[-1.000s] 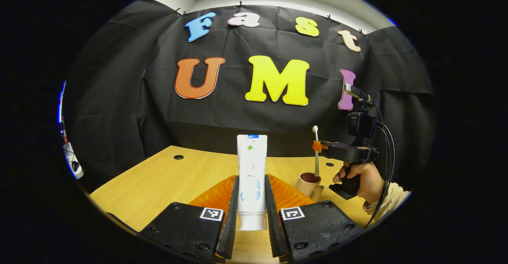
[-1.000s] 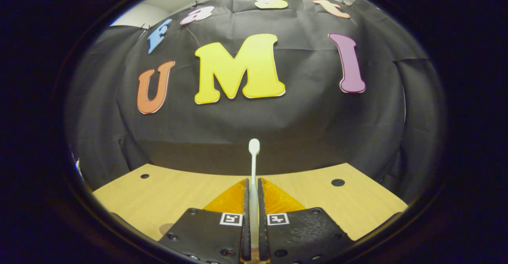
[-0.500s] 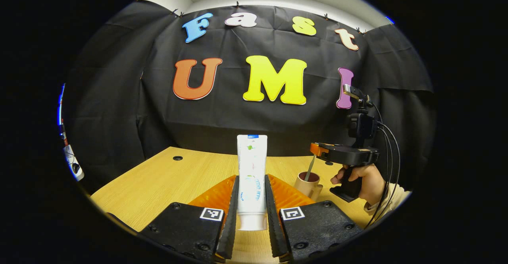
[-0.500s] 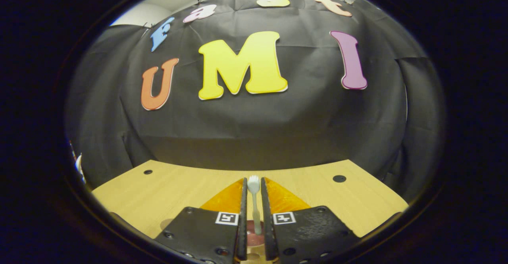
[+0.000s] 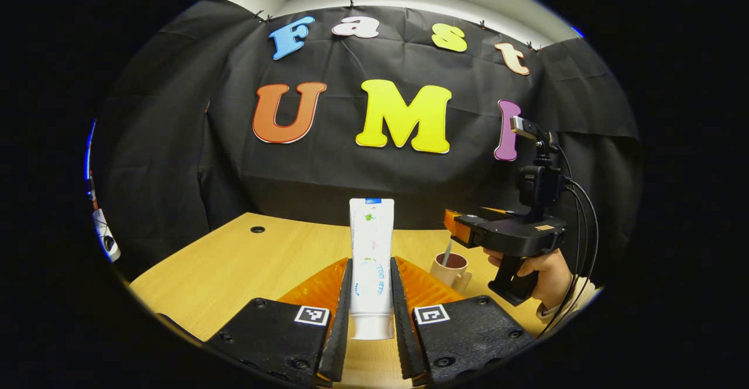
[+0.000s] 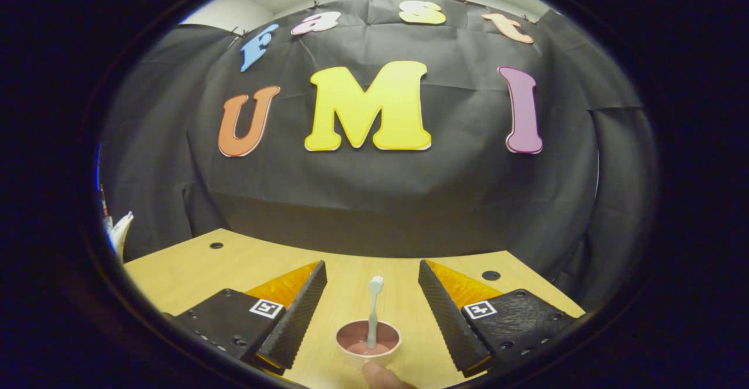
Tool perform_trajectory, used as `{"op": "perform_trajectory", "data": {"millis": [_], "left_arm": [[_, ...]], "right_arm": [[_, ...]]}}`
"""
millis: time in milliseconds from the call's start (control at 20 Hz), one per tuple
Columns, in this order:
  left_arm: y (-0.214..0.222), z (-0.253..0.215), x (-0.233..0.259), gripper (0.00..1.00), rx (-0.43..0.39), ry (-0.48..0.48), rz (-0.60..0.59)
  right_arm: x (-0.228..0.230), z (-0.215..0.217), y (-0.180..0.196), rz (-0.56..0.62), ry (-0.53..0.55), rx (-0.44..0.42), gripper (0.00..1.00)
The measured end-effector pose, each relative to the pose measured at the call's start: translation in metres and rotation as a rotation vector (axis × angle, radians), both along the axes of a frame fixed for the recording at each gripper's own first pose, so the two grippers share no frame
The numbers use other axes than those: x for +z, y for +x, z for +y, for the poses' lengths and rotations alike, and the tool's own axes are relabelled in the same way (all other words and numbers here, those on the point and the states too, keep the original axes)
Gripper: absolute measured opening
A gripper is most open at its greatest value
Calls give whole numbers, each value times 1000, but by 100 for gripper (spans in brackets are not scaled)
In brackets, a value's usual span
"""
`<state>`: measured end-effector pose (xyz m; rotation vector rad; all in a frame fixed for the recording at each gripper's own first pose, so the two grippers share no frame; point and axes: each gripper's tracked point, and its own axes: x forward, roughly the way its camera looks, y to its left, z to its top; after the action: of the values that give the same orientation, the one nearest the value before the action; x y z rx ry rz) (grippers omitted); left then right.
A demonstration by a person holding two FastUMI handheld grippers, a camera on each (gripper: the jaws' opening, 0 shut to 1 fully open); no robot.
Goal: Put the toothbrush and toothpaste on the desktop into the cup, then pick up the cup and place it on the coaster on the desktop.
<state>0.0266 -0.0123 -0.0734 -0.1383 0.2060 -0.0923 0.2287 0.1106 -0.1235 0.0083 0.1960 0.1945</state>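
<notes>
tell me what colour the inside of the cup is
The cup is reddish-brown inside, beige outside, with the toothbrush standing in it; the right gripper view shows it best.

The light wooden counter (image 6: pixel 175 269) looks smooth and matt. The white plastic toothpaste tube (image 5: pixel 371 260) shines. The pinkish round cup (image 6: pixel 368 342) looks glossy inside.

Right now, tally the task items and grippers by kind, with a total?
toothpaste tube: 1
toothbrush: 1
cup: 1
grippers: 2, the left gripper and the right gripper
Total: 5
</notes>
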Motion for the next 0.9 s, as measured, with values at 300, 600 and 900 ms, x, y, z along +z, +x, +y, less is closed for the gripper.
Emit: {"op": "perform_trajectory", "data": {"millis": [300, 600, 900], "left_arm": [[-2, -11, -4, 39, -16, 20, 15], [-5, -1, -4, 39, 72, 27, 21], [5, -31, 0, 39, 61, 19, 34]], "right_arm": [[17, -20, -49, -55, -47, 11, 95], [32, -51, -106, -54, 18, 41, 95], [37, -86, -148, -92, 32, 46, 98]]}}
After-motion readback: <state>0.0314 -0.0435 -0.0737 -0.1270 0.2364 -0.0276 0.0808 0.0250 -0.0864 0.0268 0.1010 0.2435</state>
